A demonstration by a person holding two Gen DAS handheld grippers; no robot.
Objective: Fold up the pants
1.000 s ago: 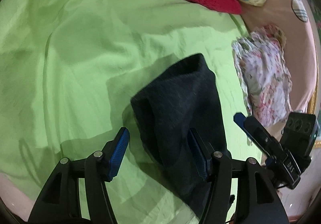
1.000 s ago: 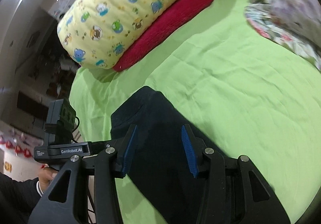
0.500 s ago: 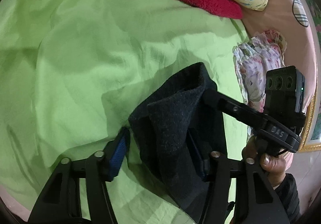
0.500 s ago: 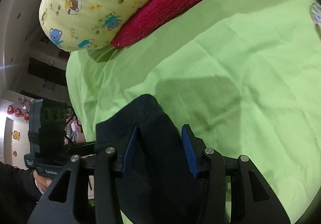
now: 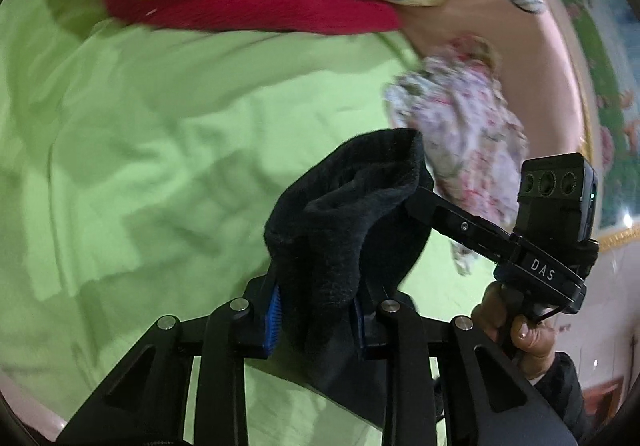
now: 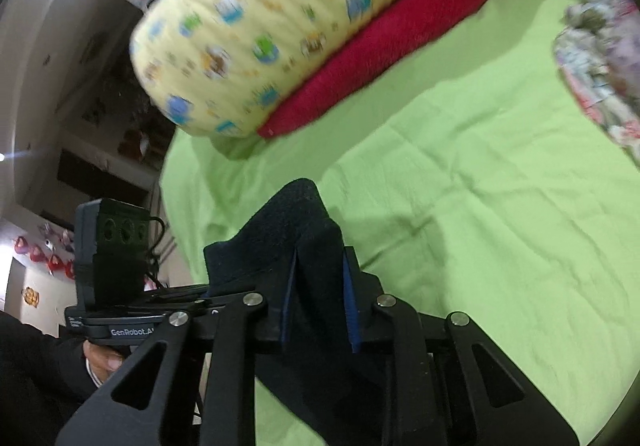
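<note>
1. Since a second ago both tools have gone from spread apart over the flat dark pants to clamped on them: left tool (image 5: 316, 320) fingers together on a bunched fold of the pants (image 5: 348, 222), right tool (image 6: 318, 312) fingers together on another part of the same fabric.
2. The pants were lying flat on the bed sheet (image 5: 160, 174) a second ago; now the gripped end is lifted and humped above it, and the rest hangs down toward the near edge.
3. In the left wrist view the right tool reaches in from the right, its tip buried in the fabric, so the two grips sit close together.
4. Judgement: a fold is under way, with the gripped edge likely to be carried over the rest; fold not yet laid down.
5. Pants: thick, fuzzy, fleece-like knit, navy to black, limp, holds soft rounded creases.
6. Bed sheet: thin lime-green cotton, lightly wrinkled.
7. Behind: plush red blanket (image 6: 400, 42) under a yellow cartoon-print pillow (image 6: 280, 18), both long and rounded.
8. Crumpled floral cloth (image 5: 460, 126) lies on the bed's right side, apart from the pants.
</note>
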